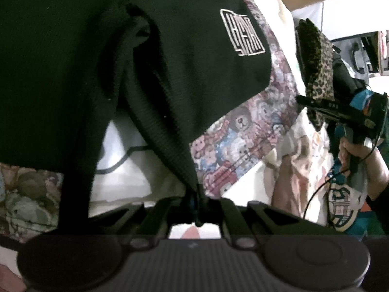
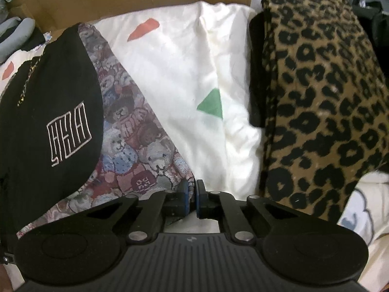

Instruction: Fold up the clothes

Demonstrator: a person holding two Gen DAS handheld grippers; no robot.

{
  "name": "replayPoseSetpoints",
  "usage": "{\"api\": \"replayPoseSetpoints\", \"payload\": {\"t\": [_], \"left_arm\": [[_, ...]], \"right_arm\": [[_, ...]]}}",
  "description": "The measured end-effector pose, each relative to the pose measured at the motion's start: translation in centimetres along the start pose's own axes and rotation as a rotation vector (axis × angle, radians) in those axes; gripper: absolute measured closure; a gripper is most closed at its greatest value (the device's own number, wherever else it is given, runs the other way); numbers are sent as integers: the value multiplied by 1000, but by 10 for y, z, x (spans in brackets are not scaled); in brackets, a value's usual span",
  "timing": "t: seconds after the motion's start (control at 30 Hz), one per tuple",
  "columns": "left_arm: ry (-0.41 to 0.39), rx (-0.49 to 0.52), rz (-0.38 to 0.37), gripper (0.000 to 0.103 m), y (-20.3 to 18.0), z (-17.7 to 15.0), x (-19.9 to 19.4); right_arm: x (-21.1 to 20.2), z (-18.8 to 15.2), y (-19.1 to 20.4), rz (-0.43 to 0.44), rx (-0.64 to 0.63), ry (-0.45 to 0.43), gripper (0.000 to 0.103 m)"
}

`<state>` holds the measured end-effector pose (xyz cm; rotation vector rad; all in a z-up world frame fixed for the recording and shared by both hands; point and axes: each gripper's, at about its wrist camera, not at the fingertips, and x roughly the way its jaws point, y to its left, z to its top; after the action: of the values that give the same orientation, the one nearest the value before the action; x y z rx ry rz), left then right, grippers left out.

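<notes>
You hold the black garment [image 1: 150, 77] lifted over the teddy-bear print cloth [image 1: 245, 131], a bunched fold pinched in your left gripper [image 1: 198, 209], right gripper [image 2: 195, 196] pressed together on nothing I can see; next, judged: catch its free edge; outlined chest logo [image 2: 69, 133] unreadable.

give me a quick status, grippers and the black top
Left gripper shut on black top, fabric bunched and hanging. Right gripper shut, nothing visibly between pads, at the teddy-bear fabric's edge. Leopard-print garment lies alongside, apart.
</notes>
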<state>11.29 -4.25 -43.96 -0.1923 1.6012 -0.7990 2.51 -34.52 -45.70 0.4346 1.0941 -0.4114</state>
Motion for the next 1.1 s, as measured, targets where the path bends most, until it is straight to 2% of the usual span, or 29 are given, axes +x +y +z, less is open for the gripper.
{"api": "replayPoseSetpoints", "payload": {"t": [0.4, 0.57, 0.77, 0.83, 0.93, 0.97, 1.0, 1.03, 1.07, 1.1], "left_arm": [[2, 13, -92, 102, -16, 10, 1], [5, 46, -112, 102, -25, 12, 7], [-13, 28, -142, 102, -22, 14, 21], [1, 29, -125, 102, -22, 13, 27], [43, 13, -104, 99, -19, 12, 34], [63, 7, -108, 93, -18, 12, 34], [59, 19, -110, 77, -18, 12, 30], [48, 36, -112, 70, -20, 12, 23], [38, 52, -114, 49, -21, 12, 17], [28, 69, -117, 40, -22, 12, 11]], "right_arm": [[-36, 27, -2, -50, -52, -86, 100], [-42, 31, -4, -68, -66, -90, 100], [-26, 27, -10, -92, -57, -88, 100], [-23, 29, -8, -106, -77, -93, 100], [-6, 29, -11, -115, -81, -31, 99], [0, 28, -14, -116, -64, -1, 98], [4, 27, -16, -123, -51, 22, 96], [3, 27, -17, -125, -43, 24, 96], [1, 27, -17, -125, -36, 17, 91], [-2, 27, -16, -117, -35, 7, 82]]}}
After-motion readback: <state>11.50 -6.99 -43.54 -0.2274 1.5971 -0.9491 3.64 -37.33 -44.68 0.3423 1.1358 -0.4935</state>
